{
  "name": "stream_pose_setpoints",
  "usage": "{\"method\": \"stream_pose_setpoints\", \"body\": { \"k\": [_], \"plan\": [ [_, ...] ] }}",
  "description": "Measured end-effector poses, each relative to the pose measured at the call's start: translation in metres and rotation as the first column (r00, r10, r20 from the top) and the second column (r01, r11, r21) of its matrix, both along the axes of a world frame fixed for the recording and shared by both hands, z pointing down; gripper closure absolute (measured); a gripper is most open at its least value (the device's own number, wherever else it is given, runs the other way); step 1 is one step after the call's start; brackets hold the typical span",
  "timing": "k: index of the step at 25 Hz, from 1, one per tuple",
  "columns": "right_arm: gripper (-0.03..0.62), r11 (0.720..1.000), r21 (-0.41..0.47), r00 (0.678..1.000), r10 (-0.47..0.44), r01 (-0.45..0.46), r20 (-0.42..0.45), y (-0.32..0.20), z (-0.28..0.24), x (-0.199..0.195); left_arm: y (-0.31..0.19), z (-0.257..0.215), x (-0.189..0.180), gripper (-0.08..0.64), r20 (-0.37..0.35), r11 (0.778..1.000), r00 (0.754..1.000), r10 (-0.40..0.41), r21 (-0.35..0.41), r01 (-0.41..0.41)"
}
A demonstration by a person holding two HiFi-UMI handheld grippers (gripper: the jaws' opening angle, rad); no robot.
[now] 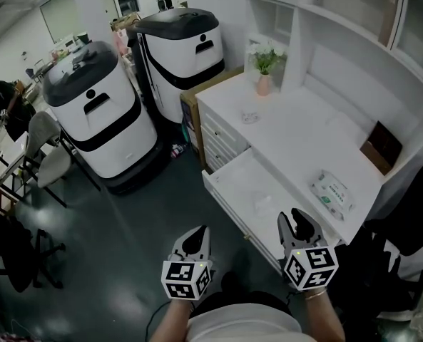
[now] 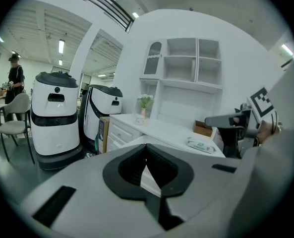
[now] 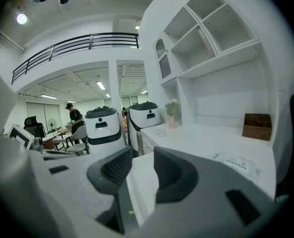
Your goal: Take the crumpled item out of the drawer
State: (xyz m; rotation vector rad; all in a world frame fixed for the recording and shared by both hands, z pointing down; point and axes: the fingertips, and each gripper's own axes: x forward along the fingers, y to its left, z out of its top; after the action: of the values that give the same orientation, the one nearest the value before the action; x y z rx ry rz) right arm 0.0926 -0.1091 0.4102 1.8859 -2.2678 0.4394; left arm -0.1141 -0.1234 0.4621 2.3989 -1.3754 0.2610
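Left gripper (image 1: 197,235): jaws closed, tips meeting, nothing held. It hangs over bare dark floor (image 1: 125,212), off the drawer's (image 1: 229,173) front edge and clear of it.
Right gripper (image 1: 297,223): jaws part open, nothing between them. It sits above the drawer's front right corner, where that meets the table (image 1: 297,141) edge.
Black chair (image 1: 411,226) crowds the side right of the drawer.
Drawer is pulled out, top unobstructed. Crumpled item (image 1: 262,204) lies on the drawer floor towards the front. It's pale on white, so its outline is hard to make out.
Right of the drawer on the table: wipes pack (image 1: 332,193) near the edge, brown box (image 1: 381,147) further right by the wall.
Beyond the drawer: small clear item (image 1: 249,117), potted plant (image 1: 264,73).
Left of the drawer: open floor, then two white machines (image 1: 100,112), well apart from it.
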Motion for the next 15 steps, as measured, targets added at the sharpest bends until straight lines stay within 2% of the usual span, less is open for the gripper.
{"method": "stream_pose_setpoints", "body": {
  "k": [7, 15],
  "plan": [
    [0.472, 1.000, 0.002, 1.000, 0.025, -0.025, -0.009, -0.016, 0.000, 0.006, -0.017, -0.002, -0.006, 0.568, -0.006, 1.000, 1.000, 0.002, 0.003, -0.002],
    [0.472, 0.999, -0.048, 1.000, 0.018, -0.019, -0.014, -0.042, 0.017, 0.010, -0.028, 0.008, -0.017, 0.568, -0.002, 0.999, 0.999, -0.032, -0.021, 0.032]
  ]
}}
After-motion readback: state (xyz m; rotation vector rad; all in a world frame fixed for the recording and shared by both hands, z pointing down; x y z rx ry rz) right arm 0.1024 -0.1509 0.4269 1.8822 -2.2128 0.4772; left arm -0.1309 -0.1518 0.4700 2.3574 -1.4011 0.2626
